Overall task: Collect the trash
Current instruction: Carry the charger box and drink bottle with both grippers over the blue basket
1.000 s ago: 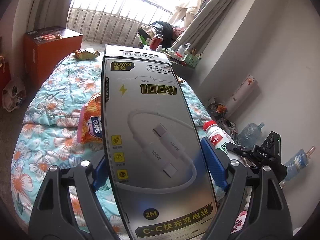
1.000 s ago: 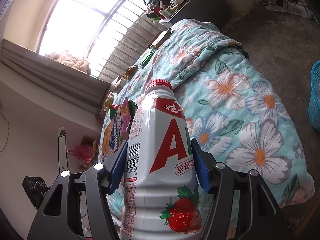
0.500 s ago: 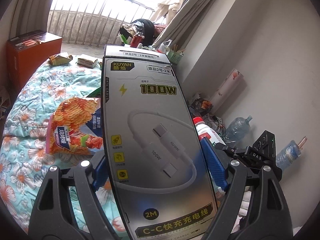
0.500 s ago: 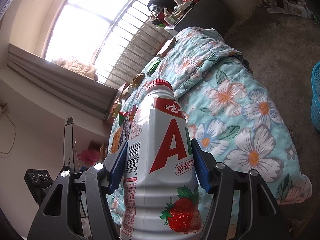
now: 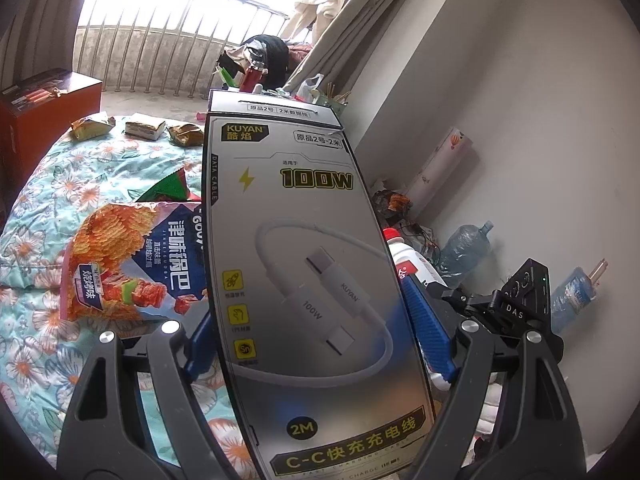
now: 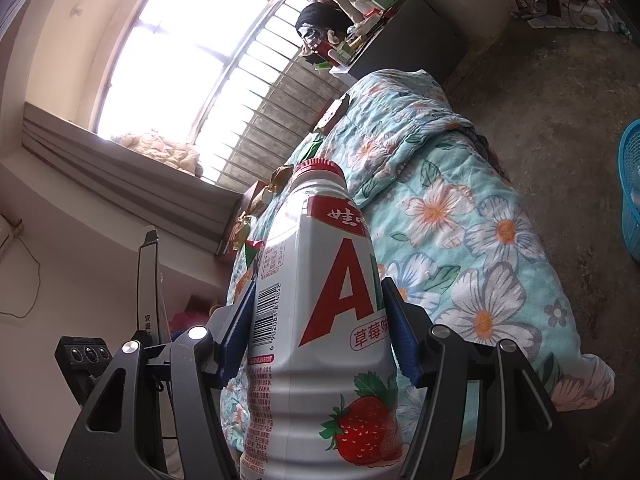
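Floral quilt (image 5: 36, 184) behind; left fingers (image 5: 428, 328) pinching cable box (image 5: 304, 280), right fingers (image 6: 400, 344) pinching capped milk bottle (image 6: 320, 320)

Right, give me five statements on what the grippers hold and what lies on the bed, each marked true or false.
1. The left gripper grips a cable box. True.
2. The right gripper grips a glass jar. False: it holds a white strawberry drink bottle with a red cap.
3. A crisp packet lies on the floral quilt. True.
4. The quilt is plain grey. False: turquoise with flowers.
5. A blue basket stands on the floor. True.
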